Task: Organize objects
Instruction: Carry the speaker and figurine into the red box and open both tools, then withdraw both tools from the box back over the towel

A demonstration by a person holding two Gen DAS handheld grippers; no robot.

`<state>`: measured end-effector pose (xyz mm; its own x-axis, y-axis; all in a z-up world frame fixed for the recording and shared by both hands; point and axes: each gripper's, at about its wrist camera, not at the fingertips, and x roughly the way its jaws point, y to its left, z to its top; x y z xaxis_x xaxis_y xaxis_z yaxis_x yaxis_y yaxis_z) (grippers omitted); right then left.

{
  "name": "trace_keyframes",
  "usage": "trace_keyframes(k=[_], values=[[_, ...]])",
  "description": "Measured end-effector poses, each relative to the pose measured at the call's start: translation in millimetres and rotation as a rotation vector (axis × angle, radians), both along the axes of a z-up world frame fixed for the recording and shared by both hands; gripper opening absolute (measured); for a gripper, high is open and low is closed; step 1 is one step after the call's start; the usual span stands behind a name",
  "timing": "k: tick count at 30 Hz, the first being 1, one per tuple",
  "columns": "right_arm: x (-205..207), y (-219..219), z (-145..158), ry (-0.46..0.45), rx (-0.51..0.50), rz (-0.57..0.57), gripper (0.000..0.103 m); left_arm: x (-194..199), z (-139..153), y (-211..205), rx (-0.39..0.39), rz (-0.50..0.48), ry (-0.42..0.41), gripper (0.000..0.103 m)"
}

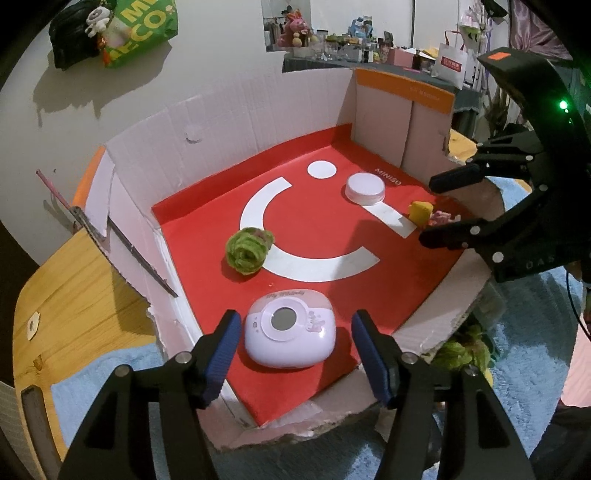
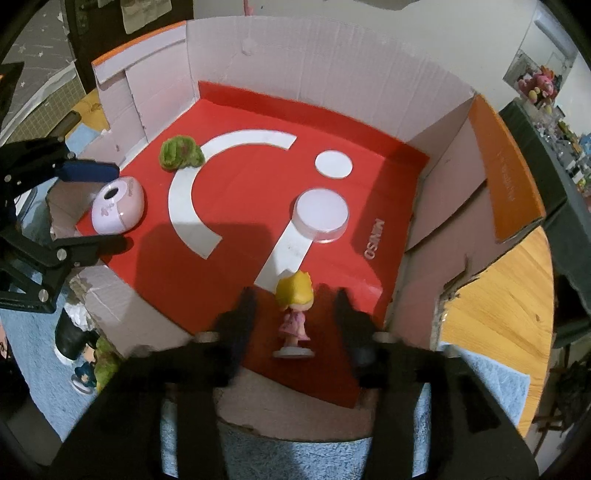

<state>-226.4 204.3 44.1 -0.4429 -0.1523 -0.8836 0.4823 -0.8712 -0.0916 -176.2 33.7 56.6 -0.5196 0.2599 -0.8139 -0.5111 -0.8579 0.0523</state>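
the left gripper (image 1: 293, 354) stands with its jaws apart, a lilac case (image 1: 290, 334) between the blue pads (image 1: 221, 354), which do not touch it. the right gripper (image 2: 293, 325) is apart as well, blurred in its own view, with a doll (image 2: 295, 314) standing upright on its round base between the fingers, clear of both.

inside the box (image 2: 332, 62) there are four things, one of each: the case near the front left corner, the doll near the front right, a green fuzzy ball (image 1: 249, 251) behind the case, and a white round lid (image 1: 365, 189) beyond the doll. all rest on a red liner (image 1: 207, 229) printed with white shapes and the word miniso. the things lie well apart from one another.

outside the box, on a blue towel (image 2: 258, 454), the right view shows one small dark-haired figure (image 2: 83, 373) and a bit of green fluff (image 2: 105, 365) just beside the left wall. the box's front wall is torn low. a wooden table (image 1: 74, 280) shows on both sides. farther off, a cluttered shelf (image 1: 354, 40) and a green bag (image 1: 144, 29) hang against the wall.
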Motion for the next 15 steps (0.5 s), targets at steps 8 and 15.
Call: trace_keyframes(k=[8, 15], values=[[8, -9, 15, 0.041, -0.009, 0.008, 0.062, 13, 18, -6, 0.059, 0.025, 0.031, 0.067], [24, -23, 40, 0.107, -0.059, -0.007, 0.066, 28, 45, -14, 0.136, 0.087, 0.093, 0.074]])
